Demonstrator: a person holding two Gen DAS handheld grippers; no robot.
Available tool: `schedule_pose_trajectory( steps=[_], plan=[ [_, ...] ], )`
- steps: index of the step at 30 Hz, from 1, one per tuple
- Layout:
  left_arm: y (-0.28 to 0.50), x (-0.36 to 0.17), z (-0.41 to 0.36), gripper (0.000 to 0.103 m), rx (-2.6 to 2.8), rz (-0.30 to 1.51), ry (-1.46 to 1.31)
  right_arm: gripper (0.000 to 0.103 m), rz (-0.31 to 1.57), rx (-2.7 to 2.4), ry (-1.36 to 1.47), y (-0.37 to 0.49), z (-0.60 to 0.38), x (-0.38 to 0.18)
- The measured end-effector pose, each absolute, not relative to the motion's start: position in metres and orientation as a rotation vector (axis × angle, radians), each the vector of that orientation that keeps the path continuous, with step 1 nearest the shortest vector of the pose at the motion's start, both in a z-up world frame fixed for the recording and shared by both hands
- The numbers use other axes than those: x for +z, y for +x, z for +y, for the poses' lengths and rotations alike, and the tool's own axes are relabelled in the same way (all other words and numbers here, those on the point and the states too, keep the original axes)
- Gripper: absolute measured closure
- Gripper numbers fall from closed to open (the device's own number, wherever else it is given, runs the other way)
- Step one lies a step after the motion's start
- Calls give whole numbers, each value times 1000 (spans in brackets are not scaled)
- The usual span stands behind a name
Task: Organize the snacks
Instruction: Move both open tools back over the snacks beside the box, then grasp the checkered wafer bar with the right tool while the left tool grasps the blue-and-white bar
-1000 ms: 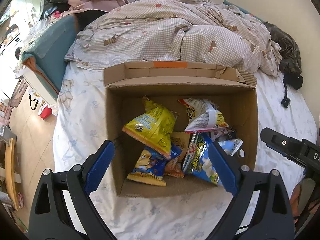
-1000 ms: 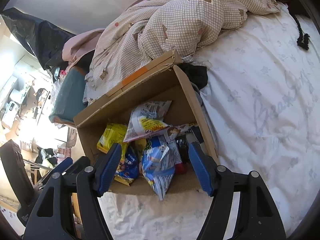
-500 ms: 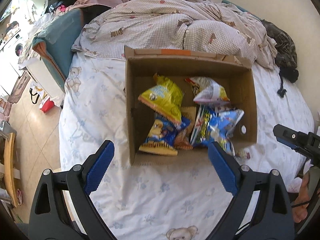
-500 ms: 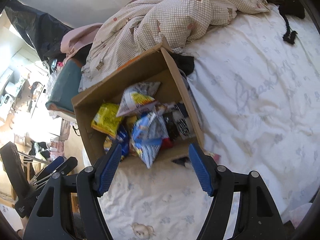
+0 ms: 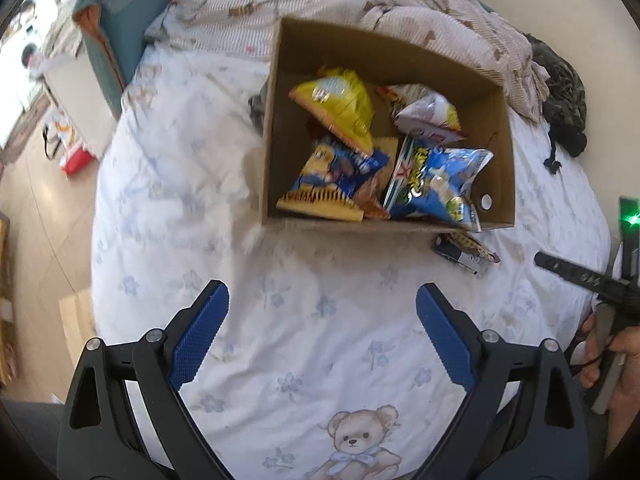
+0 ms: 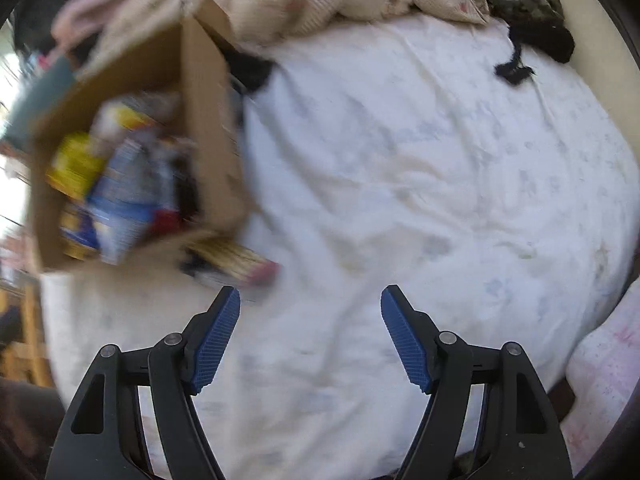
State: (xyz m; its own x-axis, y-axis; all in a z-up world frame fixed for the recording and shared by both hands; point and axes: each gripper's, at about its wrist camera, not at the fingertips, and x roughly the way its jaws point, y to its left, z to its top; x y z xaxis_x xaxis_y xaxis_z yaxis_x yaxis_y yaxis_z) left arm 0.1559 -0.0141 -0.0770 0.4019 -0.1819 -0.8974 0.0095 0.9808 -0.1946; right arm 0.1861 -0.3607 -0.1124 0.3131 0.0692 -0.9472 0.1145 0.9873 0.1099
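Observation:
A brown cardboard box [image 5: 496, 152] sits open on the bed and holds several snack bags: a yellow one [image 5: 340, 108], a white one [image 5: 430, 114] and two blue ones [image 5: 436, 184]. A flat snack packet [image 5: 466, 250] lies on the sheet just outside the box's near right corner. My left gripper [image 5: 322, 324] is open and empty, above the sheet short of the box. My right gripper [image 6: 310, 318] is open and empty; the box [image 6: 200, 128] is blurred at its upper left, and the loose packet [image 6: 236, 262] lies just beyond its left finger.
A white bear-print sheet [image 5: 320, 360] covers the bed. A checked duvet [image 5: 360, 4] is bunched behind the box. Dark clothing [image 5: 564, 100] lies at the far right. The bed edge and floor [image 5: 36, 208] are to the left.
Both grippers have pulled back and up from the box, so it looks smaller and farther. A packet outside the box's near corner has come into view. The right wrist view is now motion-blurred.

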Motion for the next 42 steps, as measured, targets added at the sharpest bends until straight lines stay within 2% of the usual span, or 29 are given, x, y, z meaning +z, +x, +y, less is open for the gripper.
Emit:
schedule_pose_trajectory(
  steps=[7, 19, 21, 23, 26, 32, 42],
  plan=[
    [162, -88, -3, 10, -129, 1201, -269, 27, 1349, 110, 72, 209, -327, -153],
    [167, -100, 2, 10, -128, 1255, -311, 27, 1377, 222, -165, 244, -265, -196],
    [167, -102, 2, 10, -127, 1264, -316, 35, 1365, 228, -175, 242, -263, -195],
    [167, -104, 1, 10, -127, 1270, -321, 52, 1361, 248, -203, 238, -257, -192],
    [168, -104, -3, 10, -133, 1274, -318, 65, 1365, 279, -211, 227, -250, -188],
    [167, -104, -4, 10, -126, 1275, -316, 75, 1421, 329, -101, 193, -236, -185],
    [164, -107, 13, 10, -52, 1269, -323, 77, 1483, 468, 254, 126, -188, -182]
  ],
)
